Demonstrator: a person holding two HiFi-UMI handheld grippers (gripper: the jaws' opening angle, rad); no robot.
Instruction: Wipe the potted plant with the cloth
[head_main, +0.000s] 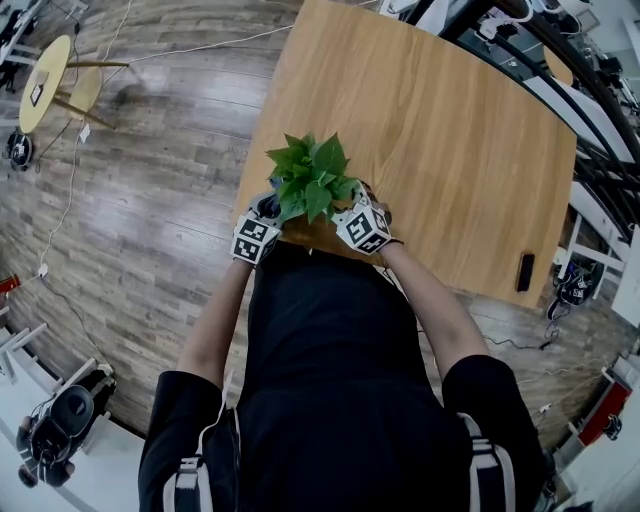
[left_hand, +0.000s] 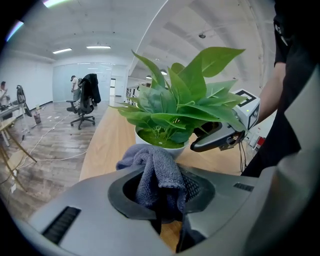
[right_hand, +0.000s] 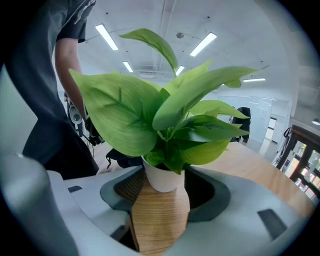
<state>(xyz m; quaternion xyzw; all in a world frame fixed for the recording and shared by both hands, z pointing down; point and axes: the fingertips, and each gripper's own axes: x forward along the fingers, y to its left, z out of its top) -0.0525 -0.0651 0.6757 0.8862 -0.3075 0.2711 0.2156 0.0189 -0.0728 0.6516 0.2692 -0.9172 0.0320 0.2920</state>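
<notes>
The potted plant (head_main: 312, 175), with broad green leaves in a small white pot (right_hand: 162, 179), stands on the wooden table (head_main: 450, 130) close to its near edge. My left gripper (head_main: 268, 210) is at the plant's left, shut on a bunched grey cloth (left_hand: 157, 172) that sticks up between its jaws just short of the pot (left_hand: 142, 141). My right gripper (right_hand: 162, 196) is open on the plant's right side (head_main: 352, 200), and the pot stands between its fingertips. Whether those fingertips touch the pot cannot be told. Seen from the left gripper view, the right gripper (left_hand: 220, 137) reaches in under the leaves.
A small black device (head_main: 525, 272) lies near the table's right edge. A round yellow stool (head_main: 45, 85) and cables are on the wood floor to the left. An office chair (left_hand: 85, 102) stands far behind the table. My body is right against the table's near edge.
</notes>
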